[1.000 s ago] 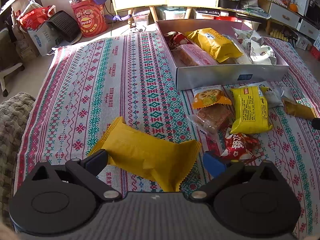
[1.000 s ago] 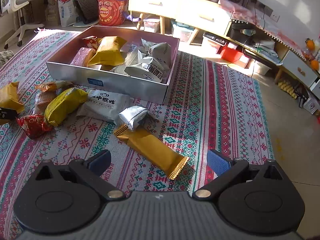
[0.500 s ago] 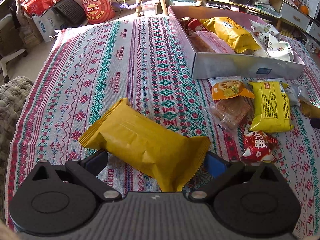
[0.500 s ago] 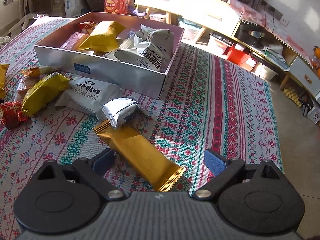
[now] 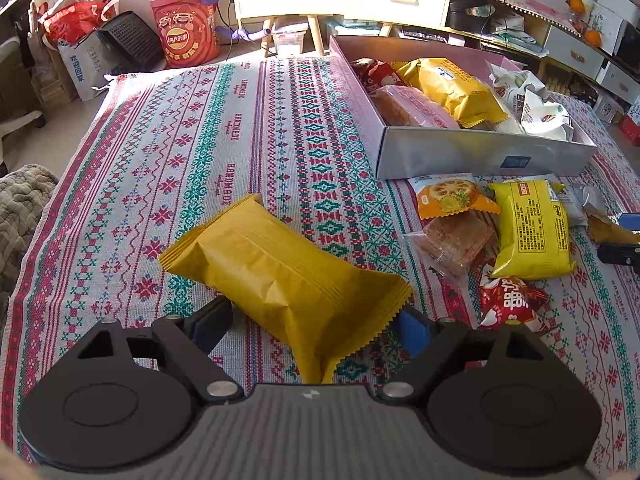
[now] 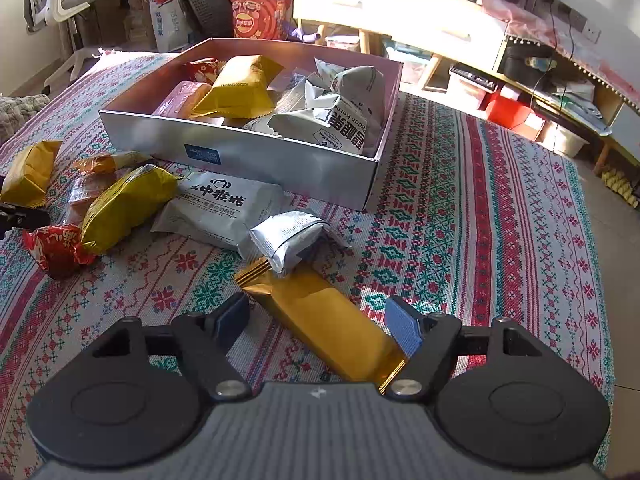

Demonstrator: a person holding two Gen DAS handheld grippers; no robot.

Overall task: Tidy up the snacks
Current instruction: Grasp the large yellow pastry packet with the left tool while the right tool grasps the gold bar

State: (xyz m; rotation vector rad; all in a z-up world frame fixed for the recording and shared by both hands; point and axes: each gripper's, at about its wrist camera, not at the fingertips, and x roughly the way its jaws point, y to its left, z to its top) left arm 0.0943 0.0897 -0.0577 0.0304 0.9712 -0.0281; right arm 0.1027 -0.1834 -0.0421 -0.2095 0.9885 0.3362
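A silver cardboard box [image 5: 472, 154] with several snack packs stands at the back; it also shows in the right wrist view [image 6: 280, 160]. My left gripper [image 5: 312, 320] is open, its fingers on either side of a big yellow snack pack [image 5: 280, 276] lying on the patterned cloth. My right gripper [image 6: 318, 318] is open, its fingers on either side of a long golden snack bar [image 6: 332, 328] on the cloth. I cannot tell if the pads touch the packs.
Loose snacks lie in front of the box: an orange pack [image 5: 450, 196], a clear-wrapped cake [image 5: 456, 240], a yellow pack [image 5: 534, 228], a red pack [image 5: 506, 300], a white monkey pack [image 6: 222, 210], a silver pack [image 6: 290, 236]. Furniture and bags stand behind.
Both grippers moved forward and down, so each pack now lies between the fingers. Both sets of jaws have narrowed somewhat around the packs.
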